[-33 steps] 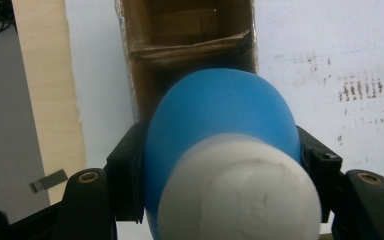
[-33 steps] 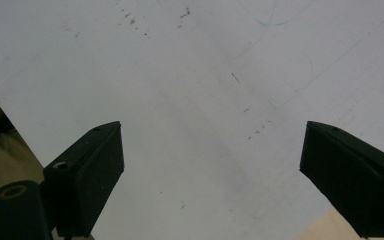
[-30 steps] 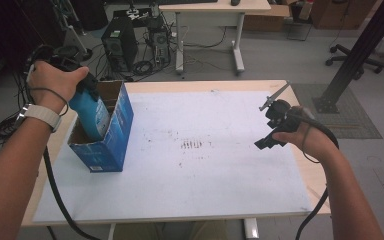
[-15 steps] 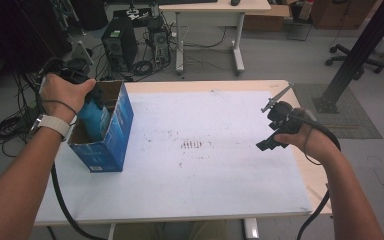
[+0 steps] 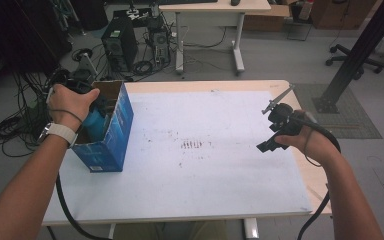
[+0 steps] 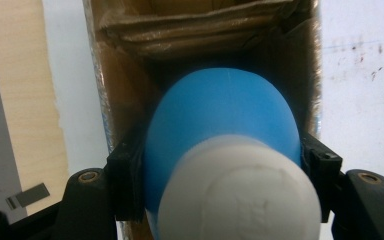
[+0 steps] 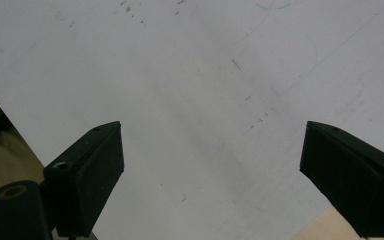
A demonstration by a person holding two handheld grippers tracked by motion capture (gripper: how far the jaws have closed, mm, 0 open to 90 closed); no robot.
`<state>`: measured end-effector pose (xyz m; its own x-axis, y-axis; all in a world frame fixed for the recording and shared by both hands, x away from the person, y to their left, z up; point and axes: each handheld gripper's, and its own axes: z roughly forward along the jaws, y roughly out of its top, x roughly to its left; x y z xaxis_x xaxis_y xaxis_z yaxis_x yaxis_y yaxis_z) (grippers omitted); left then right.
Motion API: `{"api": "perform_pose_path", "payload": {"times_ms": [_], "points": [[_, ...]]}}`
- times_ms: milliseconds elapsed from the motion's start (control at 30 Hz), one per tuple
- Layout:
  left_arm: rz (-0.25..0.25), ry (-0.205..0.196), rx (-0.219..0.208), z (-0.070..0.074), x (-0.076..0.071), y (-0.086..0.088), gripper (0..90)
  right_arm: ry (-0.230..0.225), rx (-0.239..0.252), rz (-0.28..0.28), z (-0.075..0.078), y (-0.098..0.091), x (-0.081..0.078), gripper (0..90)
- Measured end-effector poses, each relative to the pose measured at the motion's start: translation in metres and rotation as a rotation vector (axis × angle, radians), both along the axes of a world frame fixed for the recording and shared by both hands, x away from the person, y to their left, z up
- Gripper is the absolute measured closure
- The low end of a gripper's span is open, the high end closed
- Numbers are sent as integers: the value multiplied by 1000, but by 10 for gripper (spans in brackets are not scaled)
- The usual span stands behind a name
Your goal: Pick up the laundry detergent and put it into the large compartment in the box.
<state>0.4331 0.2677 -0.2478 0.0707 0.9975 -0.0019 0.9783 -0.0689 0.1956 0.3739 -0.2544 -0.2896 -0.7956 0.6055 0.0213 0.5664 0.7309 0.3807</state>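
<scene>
A blue bottle (image 6: pixel 221 112) with a white cap (image 6: pixel 240 197) hangs in the mouth of an open blue cardboard box (image 5: pixel 111 145) at the table's left. My left gripper (image 6: pixel 220 165) is shut on the bottle, one black pad pressed against each side just above the cap. In the high view the bottle (image 5: pixel 94 124) is partly down inside the box, under the person's left hand. My right gripper (image 7: pixel 212 160) stands open above the white table sheet (image 7: pixel 180 75) with nothing between its jaws, and in the high view it (image 5: pixel 270 144) hovers near the table's right edge.
The box's brown inner flaps (image 6: pixel 195 25) lie folded at its bottom. Small dark marks (image 5: pixel 192 145) dot the middle of the white sheet. Beyond the table stand a computer tower (image 5: pixel 117 47), cables on the floor and a second desk (image 5: pixel 215 7).
The left hand has sunk, carrying the blue bottle deeper into the box. The right hand has stayed where it was.
</scene>
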Motion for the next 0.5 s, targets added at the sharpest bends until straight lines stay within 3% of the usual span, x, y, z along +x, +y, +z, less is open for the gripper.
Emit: {"api": "perform_pose_path", "payload": {"times_ms": [500], "points": [[0, -9, 12, -18, 0, 3, 374, 7, 2, -13, -3, -5, -3, 105]]}}
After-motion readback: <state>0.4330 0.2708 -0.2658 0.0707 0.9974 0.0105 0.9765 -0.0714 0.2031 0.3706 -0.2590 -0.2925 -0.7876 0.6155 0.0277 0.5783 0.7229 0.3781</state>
